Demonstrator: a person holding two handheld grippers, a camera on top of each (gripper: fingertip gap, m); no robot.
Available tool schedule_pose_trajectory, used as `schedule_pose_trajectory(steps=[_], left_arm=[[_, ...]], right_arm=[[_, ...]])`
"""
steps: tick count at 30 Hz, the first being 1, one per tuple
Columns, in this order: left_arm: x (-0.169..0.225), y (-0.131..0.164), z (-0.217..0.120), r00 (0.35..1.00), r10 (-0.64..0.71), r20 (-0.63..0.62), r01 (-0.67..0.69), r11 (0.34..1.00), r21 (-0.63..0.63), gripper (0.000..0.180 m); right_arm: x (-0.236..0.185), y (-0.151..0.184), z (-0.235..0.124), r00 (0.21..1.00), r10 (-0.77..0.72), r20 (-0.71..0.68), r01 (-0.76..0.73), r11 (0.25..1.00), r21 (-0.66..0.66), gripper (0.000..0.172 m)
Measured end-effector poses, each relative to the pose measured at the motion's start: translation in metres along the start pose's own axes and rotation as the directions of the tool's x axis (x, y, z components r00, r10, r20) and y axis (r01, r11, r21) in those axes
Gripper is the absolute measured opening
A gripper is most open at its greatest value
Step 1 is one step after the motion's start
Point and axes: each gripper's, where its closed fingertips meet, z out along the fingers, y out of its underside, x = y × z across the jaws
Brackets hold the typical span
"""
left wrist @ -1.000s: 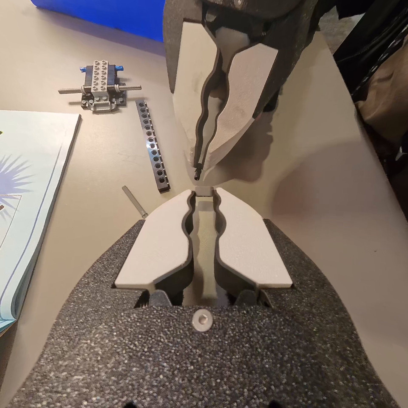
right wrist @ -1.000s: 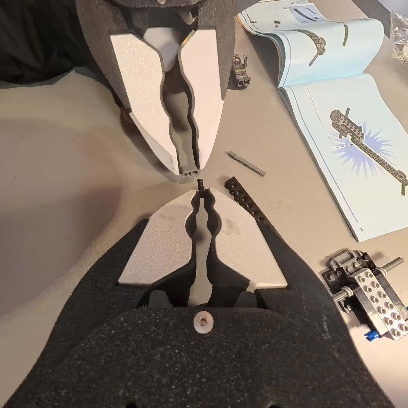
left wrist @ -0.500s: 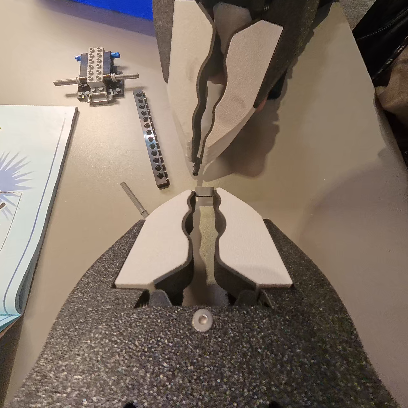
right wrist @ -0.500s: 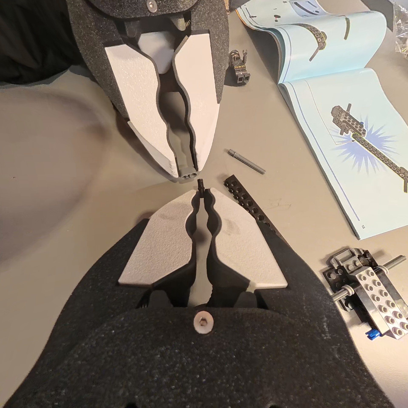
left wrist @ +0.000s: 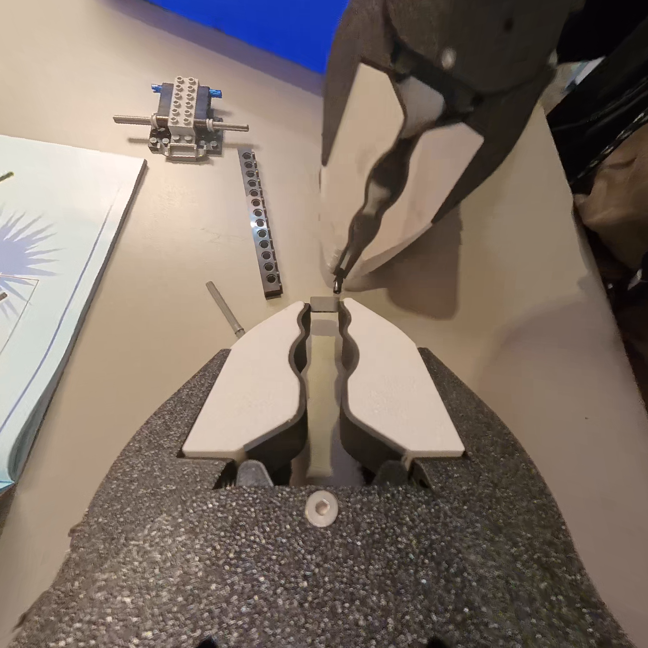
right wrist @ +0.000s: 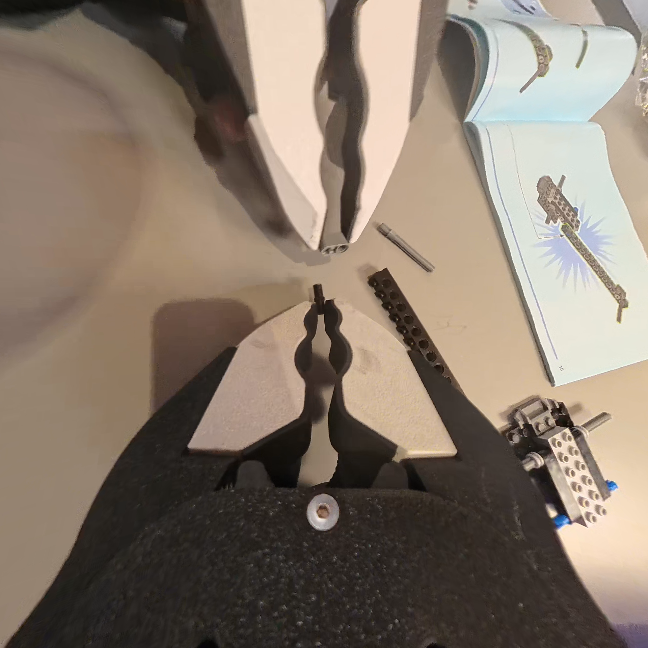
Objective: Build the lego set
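Left gripper (left wrist: 324,304): its pale fingertips pinch a small grey block (left wrist: 324,303), both pads pressed on its sides. In the right wrist view the same block (right wrist: 336,248) shows its end face with two round openings, clamped at the tips of the far gripper.

Right gripper (right wrist: 322,303): jaws nearly together, gripping a small black pin (right wrist: 318,294) that sticks out past the tips. In the left wrist view the pin (left wrist: 339,282) points down from the tilted, blurred gripper at the far right.

Pin and block: the pin's free end is near the block, just to its far right in the left wrist view; the two are apart and both are held above the table.

Black beam (left wrist: 260,224): a long strip with a row of round holes lies flat on the table, left of the fingertips in the left wrist view; in the right wrist view its near part goes under the right gripper's body.

Grey axle (left wrist: 223,309): a thin rod lies loose on the table near the beam's near end, not touching it.

Small brick assembly (left wrist: 185,119): grey studded brick on a dark base with a cross axle and blue pin ends, far left beyond the beam.

Booklet (right wrist: 561,196): open pale-blue pages with drawings, at the right of the right wrist view.

Table (left wrist: 491,350): plain beige top.

Blue object (left wrist: 266,28): at the far edge; what it is cannot be told.
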Motion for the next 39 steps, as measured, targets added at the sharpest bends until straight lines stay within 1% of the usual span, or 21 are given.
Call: schedule_pose_trajectory(steps=[2, 5, 8, 13, 17, 21, 24, 27, 30, 34, 37, 39], left_arm=[[0.0, -0.002, -0.001, 0.998, -0.062, -0.024, 0.063, 0.998, 0.017, 0.015], [0.0, -0.003, -0.003, 0.988, -0.137, -0.064, 0.139, 0.99, 0.032, 0.015], [0.0, -0.005, -0.005, 0.978, -0.183, -0.097, 0.188, 0.981, 0.045, 0.015], [0.003, -0.008, -0.007, 0.954, -0.253, -0.163, 0.266, 0.962, 0.059, 0.015], [0.004, -0.012, -0.011, 0.939, -0.272, -0.209, 0.296, 0.951, 0.093, 0.015], [0.011, -0.018, -0.013, 0.921, -0.275, -0.276, 0.315, 0.942, 0.112, 0.015], [0.015, -0.019, -0.012, 0.92, -0.267, -0.288, 0.308, 0.945, 0.108, 0.015], [0.015, -0.017, -0.011, 0.924, -0.268, -0.273, 0.303, 0.948, 0.095, 0.015], [0.012, -0.012, -0.008, 0.941, -0.254, -0.223, 0.275, 0.959, 0.067, 0.015], [0.005, 0.001, -0.003, 0.98, -0.173, -0.101, 0.172, 0.985, -0.013, 0.015], [0.007, 0.003, 0.0, 0.991, -0.117, -0.067, 0.115, 0.993, -0.038, 0.015], [0.006, 0.006, 0.003, 0.995, -0.092, -0.05, 0.089, 0.994, -0.06, 0.015]], right_arm=[[-0.002, 0.001, 0.001, 0.998, -0.05, -0.025, 0.05, 0.999, -0.01, 0.005], [-0.002, 0.0, 0.0, 0.997, -0.063, -0.039, 0.062, 0.998, -0.006, 0.005], [-0.002, 0.0, 0.0, 0.998, -0.057, -0.029, 0.057, 0.998, -0.003, 0.011], [0.001, -0.007, -0.003, 0.991, -0.112, -0.07, 0.116, 0.992, 0.05, 0.014], [0.002, -0.022, -0.008, 0.983, -0.149, -0.106, 0.164, 0.976, 0.143, 0.015], [0.001, -0.036, -0.015, 0.971, -0.194, -0.139, 0.223, 0.944, 0.243, 0.015], [0.0, -0.04, -0.018, 0.951, -0.25, -0.185, 0.293, 0.919, 0.264, 0.015], [0.004, -0.032, -0.012, 0.931, -0.287, -0.225, 0.333, 0.922, 0.199, 0.015], [0.01, -0.021, -0.007, 0.932, -0.275, -0.237, 0.309, 0.944, 0.118, 0.015], [0.009, -0.009, -0.006, 0.97, -0.18, -0.164, 0.192, 0.979, 0.061, 0.015], [0.007, -0.002, -0.006, 0.988, -0.114, -0.106, 0.118, 0.992, 0.034, 0.015], [0.007, 0.002, -0.005, 0.991, -0.098, -0.089, 0.099, 0.995, 0.009, 0.015]])
